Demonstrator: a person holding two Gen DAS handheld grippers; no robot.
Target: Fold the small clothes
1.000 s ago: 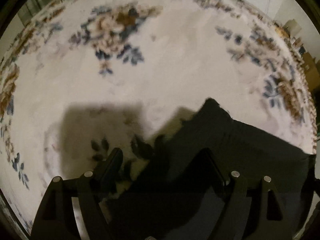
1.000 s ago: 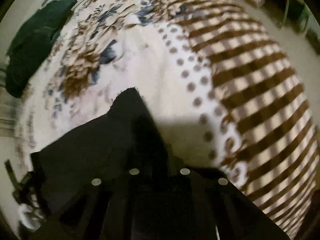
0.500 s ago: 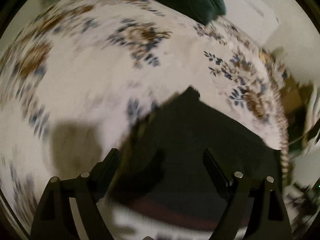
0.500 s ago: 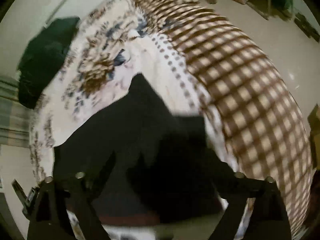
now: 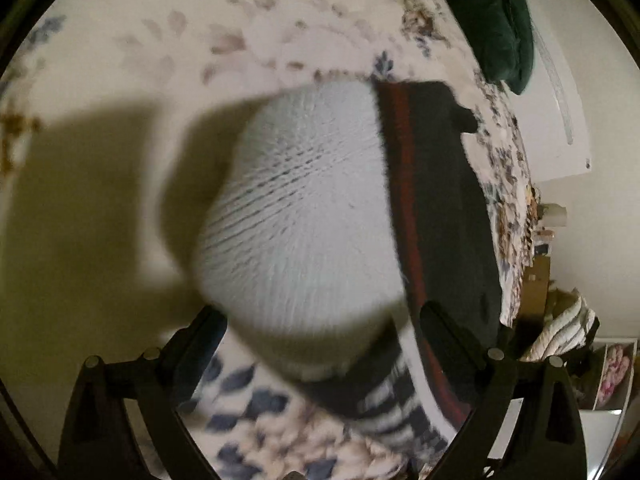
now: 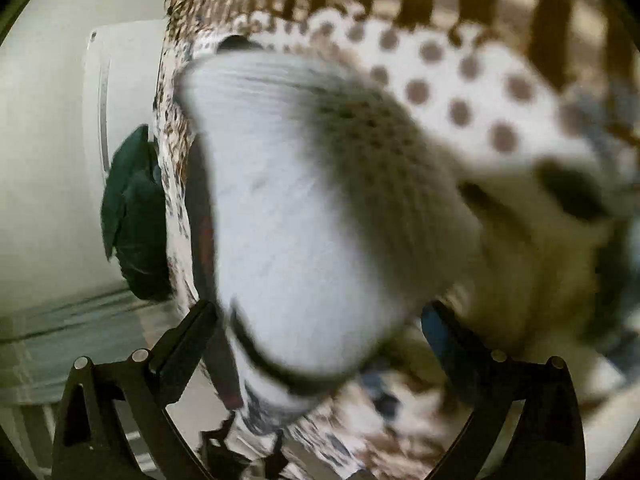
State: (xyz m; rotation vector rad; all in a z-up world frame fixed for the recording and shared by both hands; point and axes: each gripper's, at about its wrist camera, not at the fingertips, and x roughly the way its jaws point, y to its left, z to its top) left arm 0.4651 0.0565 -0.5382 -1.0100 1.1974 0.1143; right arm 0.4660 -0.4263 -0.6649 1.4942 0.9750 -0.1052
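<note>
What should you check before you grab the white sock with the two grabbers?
1. White sock sits between the left gripper fingers: ok.
2. Same sock between the right gripper fingers: ok.
3. Both grippers open wide enough: ok.
4. Sock lying flat on the floral bedspread: cannot tell, the picture is blurred.
5. Black garment with a red stripe clear of the left fingers: not ok, it runs right beside one.
6. Sock's striped cuff visible for lining up: ok.
</note>
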